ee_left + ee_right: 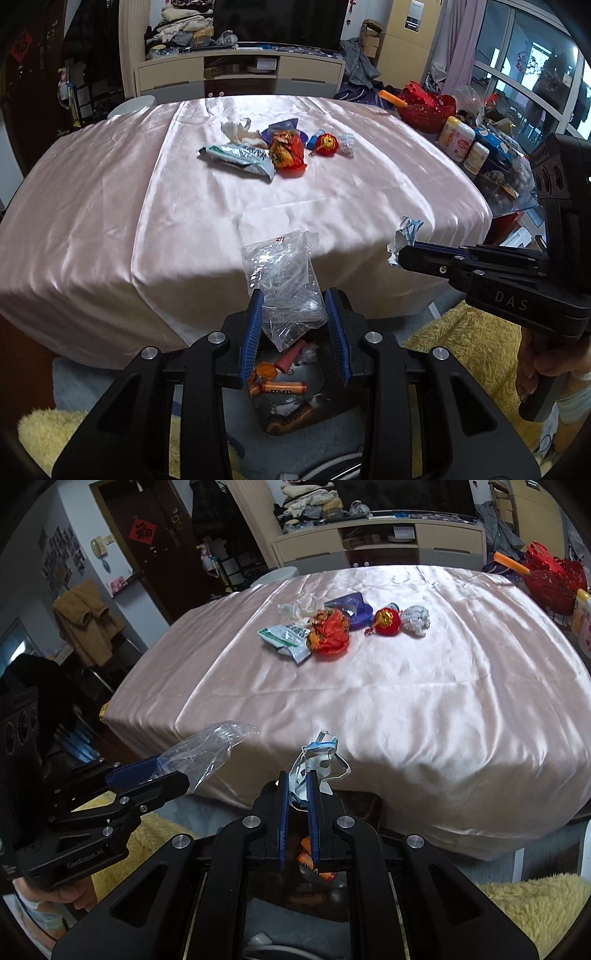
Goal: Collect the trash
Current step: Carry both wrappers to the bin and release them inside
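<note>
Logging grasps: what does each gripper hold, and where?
Left gripper: clear plastic bag, gripped at its lower part. Right gripper: crumpled white-blue wrapper, lower end.

The cloth (110, 206) on the table is pale pink and shiny. One wrapper (287, 150) is red and orange, the packet (238, 158) green and white, the rug (476, 343) yellow.

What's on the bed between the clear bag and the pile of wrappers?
Nothing; only bare pink sheet between the clear bag and wrappers, in both views.

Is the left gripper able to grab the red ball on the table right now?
Probably not yet: the left gripper is shut on a clear plastic bag, and the red ball lies across the table.
</note>
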`<action>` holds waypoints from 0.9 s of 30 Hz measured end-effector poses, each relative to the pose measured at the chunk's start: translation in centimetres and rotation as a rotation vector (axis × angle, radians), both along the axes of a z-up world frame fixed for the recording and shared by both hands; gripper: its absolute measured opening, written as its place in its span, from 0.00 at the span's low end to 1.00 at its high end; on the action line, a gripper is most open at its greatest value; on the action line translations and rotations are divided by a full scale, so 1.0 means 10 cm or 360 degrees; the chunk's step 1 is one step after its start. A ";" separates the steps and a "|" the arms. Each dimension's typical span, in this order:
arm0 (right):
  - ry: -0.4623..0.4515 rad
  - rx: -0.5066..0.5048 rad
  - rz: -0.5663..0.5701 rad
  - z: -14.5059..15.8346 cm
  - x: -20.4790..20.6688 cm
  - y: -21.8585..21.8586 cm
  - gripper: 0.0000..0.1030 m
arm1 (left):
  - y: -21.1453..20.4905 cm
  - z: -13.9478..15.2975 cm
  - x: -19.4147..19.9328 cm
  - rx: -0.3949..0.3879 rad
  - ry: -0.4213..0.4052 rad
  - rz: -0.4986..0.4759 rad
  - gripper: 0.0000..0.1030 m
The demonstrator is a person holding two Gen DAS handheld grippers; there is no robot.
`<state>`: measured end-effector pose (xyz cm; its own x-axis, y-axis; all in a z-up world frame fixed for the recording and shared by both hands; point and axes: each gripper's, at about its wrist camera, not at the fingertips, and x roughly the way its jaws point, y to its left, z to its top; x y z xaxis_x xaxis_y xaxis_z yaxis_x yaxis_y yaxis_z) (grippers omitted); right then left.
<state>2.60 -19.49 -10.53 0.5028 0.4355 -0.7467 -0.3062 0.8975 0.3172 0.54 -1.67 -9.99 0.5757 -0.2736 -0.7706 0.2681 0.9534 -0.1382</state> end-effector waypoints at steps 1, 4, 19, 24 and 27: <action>0.0017 -0.0003 0.0002 -0.05 -0.03 0.01 0.11 | -0.01 -0.05 -0.03 -0.0001 0.0016 -0.0001 0.32; 0.0067 -0.0013 0.0009 -0.19 -0.08 0.04 0.11 | -0.01 -0.19 -0.09 -0.0013 0.0070 0.0000 0.32; 0.0320 -0.0027 -0.0016 -0.93 -0.02 0.03 0.11 | -0.06 -1.14 -0.04 -0.0010 0.0386 -0.0055 0.32; 0.0314 -0.0024 0.0020 -0.98 -0.02 0.05 0.12 | -0.09 -1.19 -0.04 0.0003 0.0396 -0.0081 0.32; 0.0324 -0.0021 0.0029 -0.99 -0.01 0.07 0.13 | -0.07 -1.21 -0.03 -0.0007 0.0422 -0.0079 0.32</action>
